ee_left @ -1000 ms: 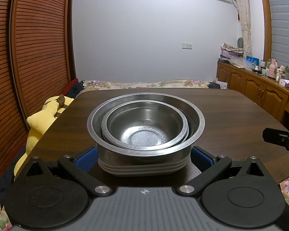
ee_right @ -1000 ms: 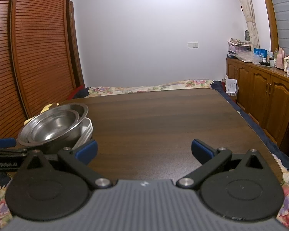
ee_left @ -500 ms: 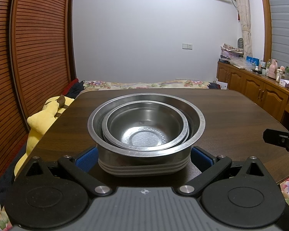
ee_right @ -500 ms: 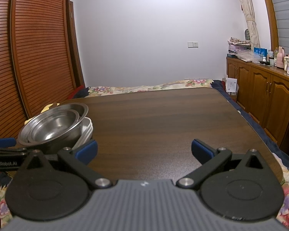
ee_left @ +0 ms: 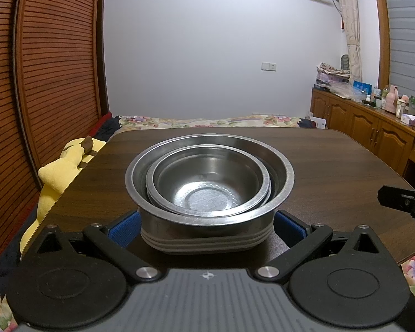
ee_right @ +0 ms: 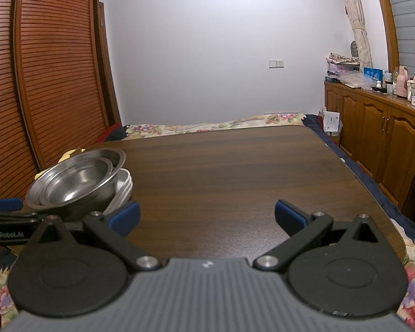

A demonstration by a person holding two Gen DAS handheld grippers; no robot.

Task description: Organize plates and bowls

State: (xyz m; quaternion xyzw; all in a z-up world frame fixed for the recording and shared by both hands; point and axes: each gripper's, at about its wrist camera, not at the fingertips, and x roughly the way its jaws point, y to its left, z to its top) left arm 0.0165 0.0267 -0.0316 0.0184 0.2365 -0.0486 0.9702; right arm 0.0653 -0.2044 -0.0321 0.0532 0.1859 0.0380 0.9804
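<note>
Over the last second almost nothing is seen to have changed; the stack has stayed put, so the organizing is judged finished or paused. At the table's (ee_right: pixel 235 171) 9 o'clock edge a yellow plush toy (ee_left: pixel 58 171) is seen; just right of it the small steel bowl (ee_left: pixel 207 182) sits nested in the large steel bowl (ee_left: pixel 286 174), both stacked on white plates (ee_left: pixel 204 242); mouths point upward and, being round, no long axis is shown. The left gripper (ee_left: pixel 206 221) is spread wide either side of the stack, whether touching cannot be told; at 3 o'clock the right gripper (ee_right: pixel 206 215) is held open, empty.
</note>
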